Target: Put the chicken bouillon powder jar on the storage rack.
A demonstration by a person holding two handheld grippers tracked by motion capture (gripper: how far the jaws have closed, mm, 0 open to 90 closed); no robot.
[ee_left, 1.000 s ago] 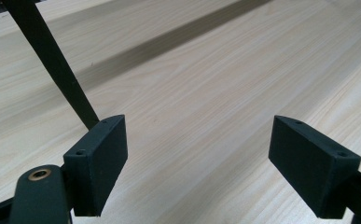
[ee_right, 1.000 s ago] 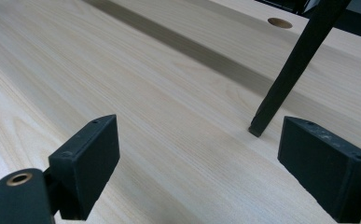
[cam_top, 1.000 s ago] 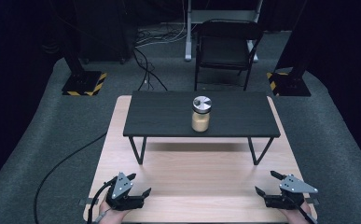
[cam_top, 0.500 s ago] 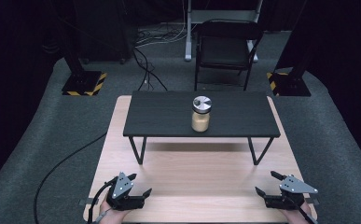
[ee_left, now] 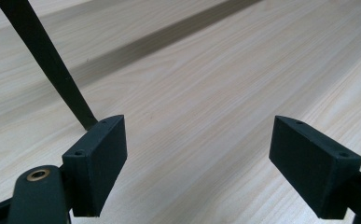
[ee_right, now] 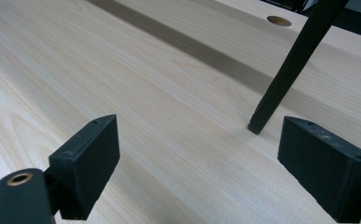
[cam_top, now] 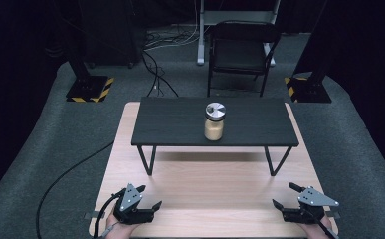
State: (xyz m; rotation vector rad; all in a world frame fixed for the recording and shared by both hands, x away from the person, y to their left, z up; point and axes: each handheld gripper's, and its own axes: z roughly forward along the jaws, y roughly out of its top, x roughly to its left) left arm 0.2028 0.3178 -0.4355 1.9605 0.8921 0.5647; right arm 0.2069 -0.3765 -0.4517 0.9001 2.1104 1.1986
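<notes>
The tabletop [cam_top: 215,194] is pale wood with fine straight grain. On it stands a small black bench [cam_top: 249,124] on thin black legs. The jar [cam_top: 214,122] holds tan contents under a silver-grey lid. Each hand-held gripper, left [cam_top: 145,196] and right [cam_top: 283,195], is black with a grey plate.

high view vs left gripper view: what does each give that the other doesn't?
High view alone: the jar with its silver lid, standing upright on the black shelf, the right gripper, the chair and floor cables.

Left gripper view alone: a close look between the left gripper jaws, which stand apart with nothing between them but bare wood.

Shared: the left gripper, the light wooden table and the shelf's near left leg.
</notes>
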